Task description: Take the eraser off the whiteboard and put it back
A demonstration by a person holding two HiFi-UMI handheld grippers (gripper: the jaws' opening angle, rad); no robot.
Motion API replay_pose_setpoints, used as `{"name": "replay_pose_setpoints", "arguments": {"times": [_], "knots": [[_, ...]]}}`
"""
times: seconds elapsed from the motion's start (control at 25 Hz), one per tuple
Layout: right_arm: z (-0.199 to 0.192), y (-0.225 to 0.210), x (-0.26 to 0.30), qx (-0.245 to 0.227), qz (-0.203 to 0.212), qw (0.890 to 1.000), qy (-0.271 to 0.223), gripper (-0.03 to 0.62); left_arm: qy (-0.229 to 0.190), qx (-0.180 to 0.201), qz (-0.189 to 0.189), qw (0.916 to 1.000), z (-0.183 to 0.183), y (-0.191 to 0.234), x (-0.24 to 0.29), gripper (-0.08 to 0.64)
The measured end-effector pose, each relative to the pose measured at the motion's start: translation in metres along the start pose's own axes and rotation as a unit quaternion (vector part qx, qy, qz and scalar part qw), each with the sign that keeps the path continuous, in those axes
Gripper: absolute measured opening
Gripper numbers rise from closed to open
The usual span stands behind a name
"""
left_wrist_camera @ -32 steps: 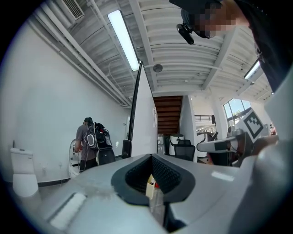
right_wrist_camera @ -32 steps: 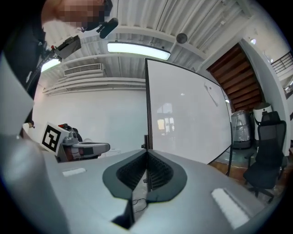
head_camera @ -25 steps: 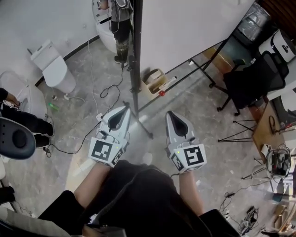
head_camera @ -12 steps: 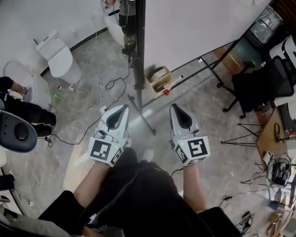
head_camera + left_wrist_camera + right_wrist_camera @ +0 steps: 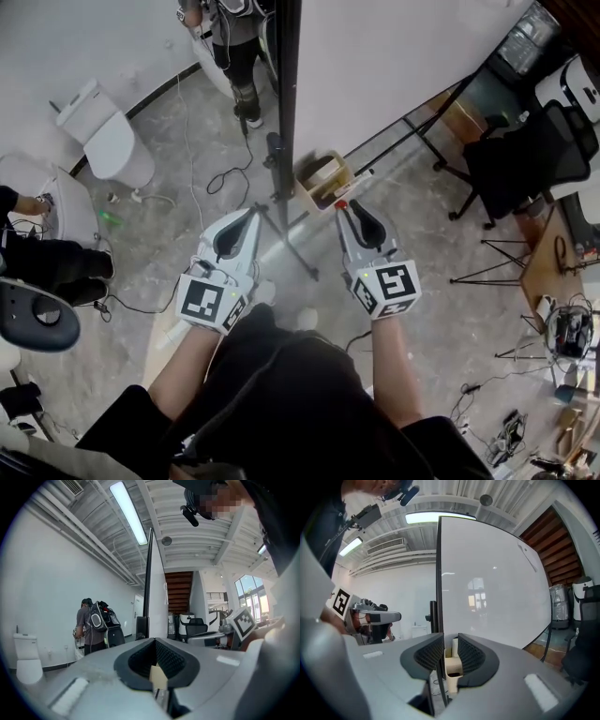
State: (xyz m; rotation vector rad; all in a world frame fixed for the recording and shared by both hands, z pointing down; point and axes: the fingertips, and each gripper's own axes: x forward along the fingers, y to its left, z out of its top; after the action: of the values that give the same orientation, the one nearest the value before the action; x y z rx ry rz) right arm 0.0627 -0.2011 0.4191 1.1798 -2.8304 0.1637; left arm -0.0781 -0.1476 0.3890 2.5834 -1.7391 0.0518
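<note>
whiteboard [image 5: 403, 56] edge ahead (cables [image 5: 223, 176] on floor [image 5: 422, 246])

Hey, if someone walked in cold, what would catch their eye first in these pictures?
The big whiteboard on its black stand fills the top of the head view. Below it, the left gripper and right gripper point toward a beige tray at its foot; the right's jaws have just been opening, gripping nothing.

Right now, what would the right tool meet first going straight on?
Probably the tan box by the whiteboard; depth unclear. On the right tool, the jaws have just been opening, nothing between them.
</note>
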Motion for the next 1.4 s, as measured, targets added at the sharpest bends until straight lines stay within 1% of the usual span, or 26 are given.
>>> {"name": "replay_pose_setpoints", "arguments": {"times": [0.28, 0.6, 0.96, 1.4], "knots": [[-0.019, -0.019, 0.039, -0.018, -0.015, 0.999, 0.031, 0.198, 0.008, -0.011, -0.043, 0.9990, -0.008, 0.009, 0.024, 0.006], [-0.034, -0.021, 0.071, -0.040, 0.021, 0.996, 0.078, 0.311, 0.006, -0.008, -0.053, 0.9985, -0.005, 0.025, 0.039, 0.006], [-0.046, -0.030, 0.099, -0.046, 0.026, 0.992, 0.112, 0.348, 0.011, -0.010, -0.053, 0.9985, -0.009, 0.040, 0.044, 0.006], [-0.059, -0.027, 0.117, -0.053, 0.045, 0.987, 0.147, 0.348, 0.015, -0.014, -0.046, 0.9987, -0.012, 0.051, 0.045, 0.006]]}}
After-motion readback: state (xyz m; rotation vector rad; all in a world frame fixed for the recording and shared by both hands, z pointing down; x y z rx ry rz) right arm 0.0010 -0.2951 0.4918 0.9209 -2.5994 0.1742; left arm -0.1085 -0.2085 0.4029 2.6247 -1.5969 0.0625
